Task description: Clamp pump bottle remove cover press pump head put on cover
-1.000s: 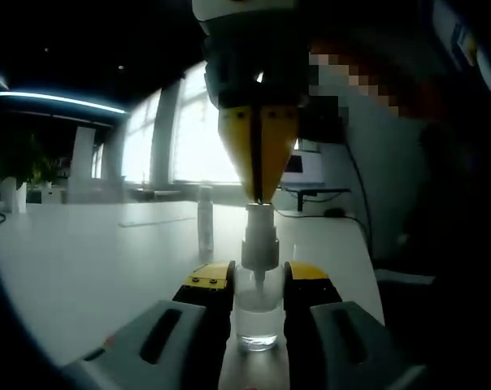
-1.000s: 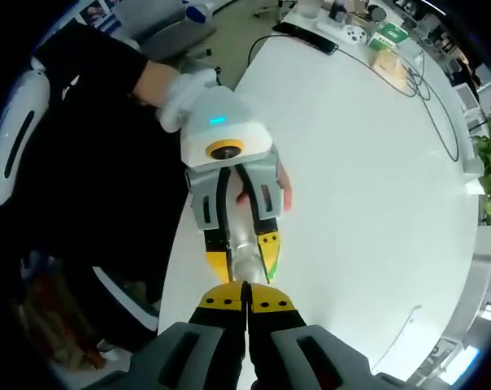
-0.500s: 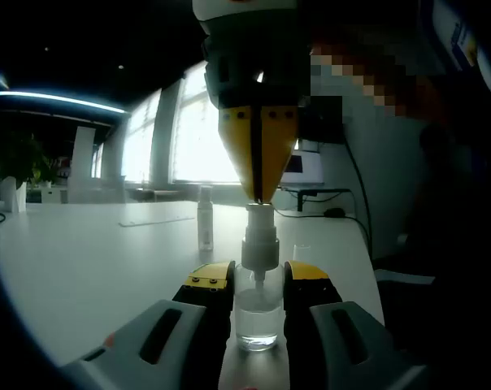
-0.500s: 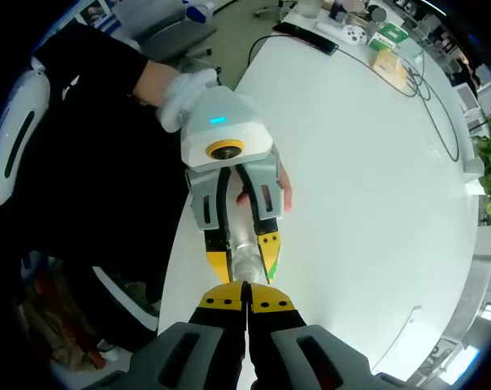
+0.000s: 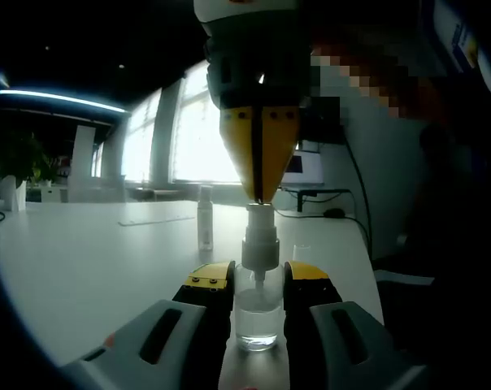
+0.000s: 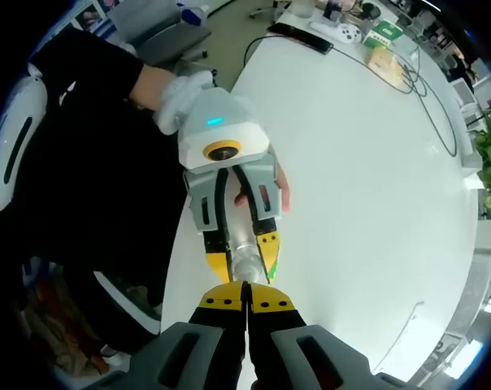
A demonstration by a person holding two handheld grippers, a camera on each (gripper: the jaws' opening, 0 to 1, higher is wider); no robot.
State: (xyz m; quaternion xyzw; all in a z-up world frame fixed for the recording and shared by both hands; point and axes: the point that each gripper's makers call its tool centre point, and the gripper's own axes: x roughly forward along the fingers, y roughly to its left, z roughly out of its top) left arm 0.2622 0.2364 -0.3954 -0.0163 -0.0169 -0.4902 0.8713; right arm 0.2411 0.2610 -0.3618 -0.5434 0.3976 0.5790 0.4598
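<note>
Pump bottle [image 5: 257, 313] stands upright on the white table [image 5: 91, 260], its clear body pinched between the yellow-tipped jaws of the left gripper [image 5: 258, 284]. Straight above it, the right gripper [image 5: 259, 175] comes down with its jaws closed together, tips resting on the pump head [image 5: 259, 231]. The right gripper view looks down its own shut jaws onto the bottle top [image 6: 247, 264], held by the left gripper [image 6: 244, 252]. Beyond the held bottle, well apart from both tools, stands a slim cover [image 5: 205, 218] (probably the removed cap). The bottle looks small, light, rigid and smooth, so it could slip or tip under a downward press; the best hold seems low on the body, squarely across its width.
</note>
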